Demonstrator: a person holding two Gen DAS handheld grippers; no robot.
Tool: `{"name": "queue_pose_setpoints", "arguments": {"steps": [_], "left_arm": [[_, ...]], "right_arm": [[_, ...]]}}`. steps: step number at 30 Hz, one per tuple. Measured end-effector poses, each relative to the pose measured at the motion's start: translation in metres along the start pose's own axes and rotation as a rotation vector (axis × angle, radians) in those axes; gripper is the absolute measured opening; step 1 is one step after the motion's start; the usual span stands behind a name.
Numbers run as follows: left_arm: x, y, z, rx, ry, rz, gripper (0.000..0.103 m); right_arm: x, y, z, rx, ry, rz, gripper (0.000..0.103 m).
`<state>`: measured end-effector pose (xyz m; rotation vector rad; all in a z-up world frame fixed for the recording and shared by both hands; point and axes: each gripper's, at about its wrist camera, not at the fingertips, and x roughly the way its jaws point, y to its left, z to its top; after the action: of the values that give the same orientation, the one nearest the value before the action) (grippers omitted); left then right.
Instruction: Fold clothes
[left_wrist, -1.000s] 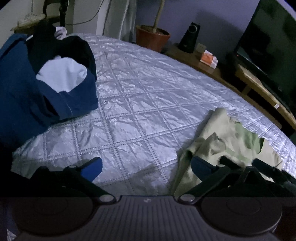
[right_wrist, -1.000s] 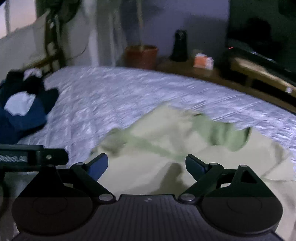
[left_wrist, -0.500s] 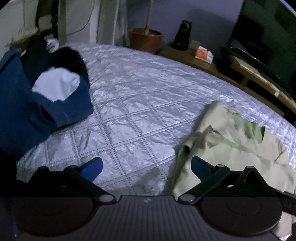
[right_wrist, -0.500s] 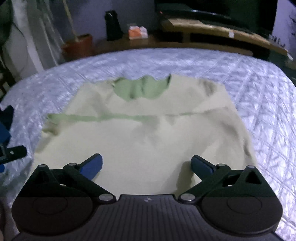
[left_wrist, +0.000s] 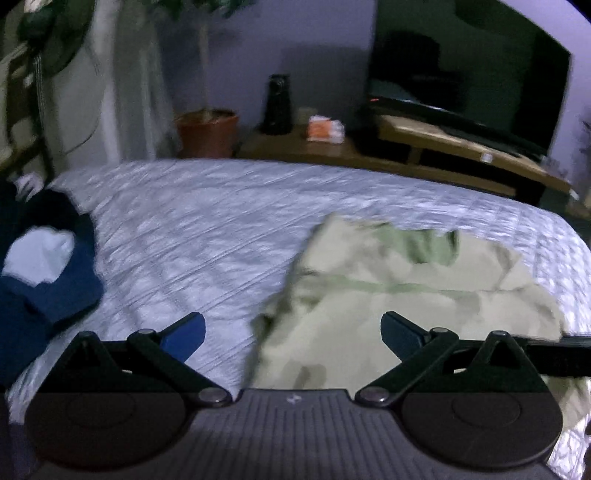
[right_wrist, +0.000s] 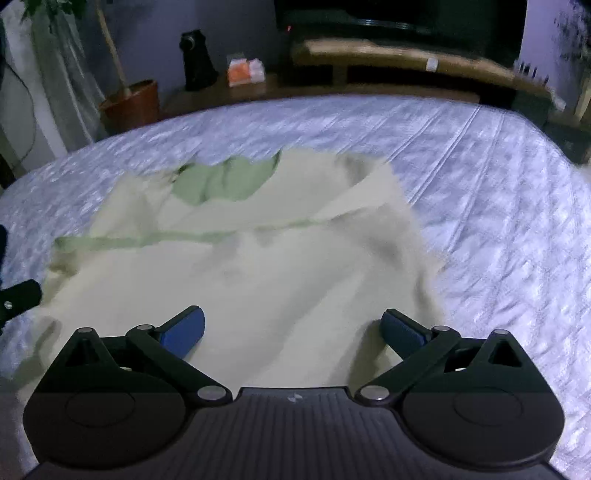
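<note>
1. Right tool (right_wrist: 291, 328): bottom centre of the right wrist view, jaws fully apart, nothing between the pads. It hangs over the near part of the shirt.
2. Left tool (left_wrist: 291, 330): bottom centre of the left wrist view, jaws wide apart, empty. Its left finger is over bare quilt, its right finger over the shirt's left side.
3. Pale yellow-green shirt (right_wrist: 258, 266): lies spread on the bed, centre of the right view and lower right of the left view. Greener collar patch (right_wrist: 225, 181) sits at its far end, a green seam runs across below it. Cloth is wrinkled, its left edge bunched; frames are motion-blurred, so fine edges are unclear.
4. Quilted silver bedspread (right_wrist: 498, 206): bare around the shirt, room to fold on either side.
5. Dark blue clothes pile (left_wrist: 40, 266): left edge of the left view, well apart from the shirt.
6. Far background: plant pot (left_wrist: 207, 131), speaker (left_wrist: 277, 103), orange-white box (left_wrist: 325, 127), TV (left_wrist: 469, 88) on a low wooden stand, all off the bed.
7. Step, as I read it: shirt laid out, no grip yet, so this is lining up for the first fold.
8. Next move likely needs each tool down on an edge or corner on its own side, pinching the cloth only, not the quilt. Risk: the bunched left edge gives a skewed fold.
</note>
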<state>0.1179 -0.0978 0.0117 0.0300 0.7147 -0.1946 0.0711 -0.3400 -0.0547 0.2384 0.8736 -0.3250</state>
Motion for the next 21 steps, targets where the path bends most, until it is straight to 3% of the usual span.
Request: {"name": "queue_pose_setpoints", "arguments": {"steps": [7, 10, 13, 15, 16, 19, 21], "left_arm": [[0.026, -0.017, 0.001, 0.061, 0.055, 0.019, 0.101], [0.034, -0.017, 0.003, 0.063, 0.054, 0.098, 0.100], [0.037, -0.012, 0.006, 0.078, 0.002, 0.277, 0.100], [0.039, -0.003, 0.007, 0.050, -0.003, 0.310, 0.100], [0.039, 0.001, 0.007, 0.035, -0.002, 0.314, 0.099], [0.039, 0.006, 0.008, 0.019, -0.011, 0.325, 0.097], [0.038, 0.001, 0.006, 0.041, -0.021, 0.312, 0.097]], "right_arm": [[0.012, -0.025, 0.008, 0.057, 0.009, 0.049, 0.103], [0.020, -0.033, 0.007, 0.047, 0.027, 0.056, 0.103], [0.022, -0.040, 0.006, 0.021, -0.011, -0.055, 0.103], [0.022, -0.054, 0.007, 0.058, -0.026, -0.165, 0.103], [0.021, -0.065, 0.008, 0.110, -0.030, -0.162, 0.102], [0.011, -0.085, 0.010, 0.266, -0.060, 0.026, 0.101], [0.007, -0.075, 0.012, 0.249, -0.078, 0.084, 0.102]]}}
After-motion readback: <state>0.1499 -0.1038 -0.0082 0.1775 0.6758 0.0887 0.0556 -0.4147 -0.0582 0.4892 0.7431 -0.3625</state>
